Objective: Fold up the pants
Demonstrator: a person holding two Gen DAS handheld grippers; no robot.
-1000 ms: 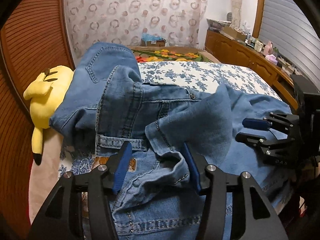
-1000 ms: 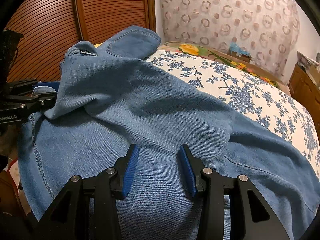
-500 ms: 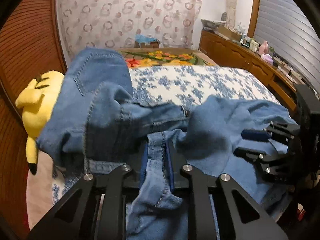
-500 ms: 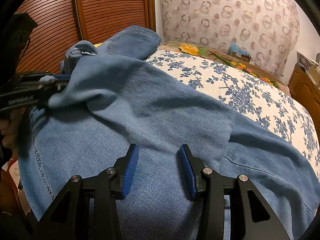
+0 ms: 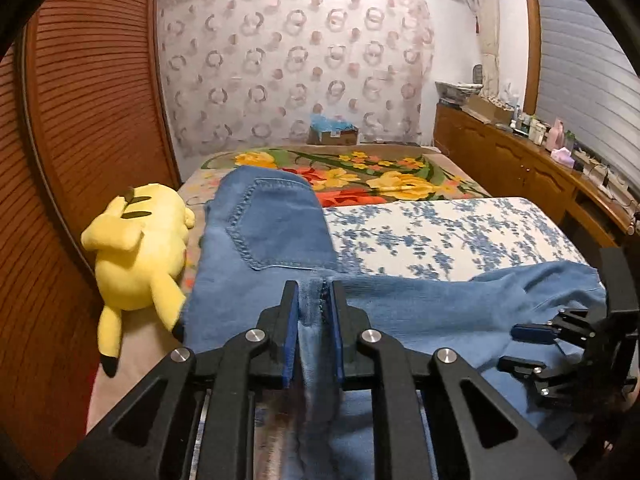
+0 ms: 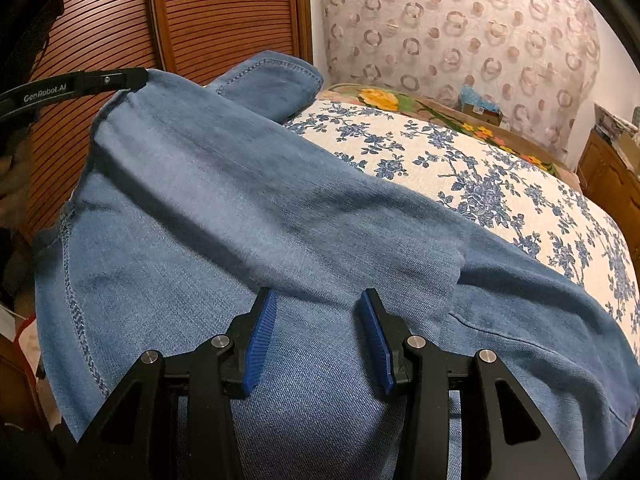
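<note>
Blue denim pants (image 5: 264,240) lie on a bed with a blue-flowered cover (image 5: 440,232). My left gripper (image 5: 313,300) is shut on a seam edge of the pants and holds it lifted. In the right wrist view it (image 6: 136,78) shows at upper left, pulling the denim (image 6: 248,208) up into a taut fold. My right gripper (image 6: 318,312) is open, its blue pads just above the flat denim, holding nothing. It also shows in the left wrist view (image 5: 528,346) at lower right.
A yellow plush toy (image 5: 140,248) lies left of the pants by the slatted wooden wardrobe (image 5: 80,120). A bright floral blanket (image 5: 380,172) covers the far bed. A cluttered wooden sideboard (image 5: 520,160) runs along the right.
My left gripper closed on the pants' edge and lifted it up and away, stretching the fabric. The right gripper stayed open and still.
</note>
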